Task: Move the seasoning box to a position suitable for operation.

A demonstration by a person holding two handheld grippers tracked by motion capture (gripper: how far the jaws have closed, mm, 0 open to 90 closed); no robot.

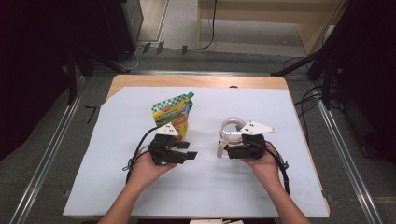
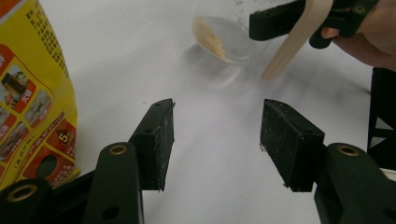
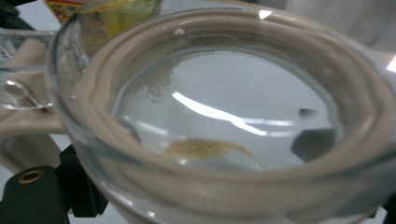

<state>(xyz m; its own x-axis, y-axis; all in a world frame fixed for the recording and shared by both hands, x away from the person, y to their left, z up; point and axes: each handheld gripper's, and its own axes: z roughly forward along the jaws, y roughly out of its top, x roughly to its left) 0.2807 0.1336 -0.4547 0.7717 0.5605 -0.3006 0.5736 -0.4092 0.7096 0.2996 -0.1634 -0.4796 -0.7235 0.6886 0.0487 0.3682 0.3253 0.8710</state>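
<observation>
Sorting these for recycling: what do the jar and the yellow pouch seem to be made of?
The jar looks like clear glass or hard plastic: see-through, with bright glints, and a matte beige rim, probably plastic. The yellow pouch looks like glossy printed flexible film, standing upright, with a green spout cap.

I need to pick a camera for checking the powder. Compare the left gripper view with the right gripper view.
Left gripper view alone: the open jaws of the left gripper over the white cloth, and the right gripper from outside. Right gripper view alone: the jar's beige rim close up, from above. Both: the glass jar, its tan powder and the yellow pouch.
</observation>
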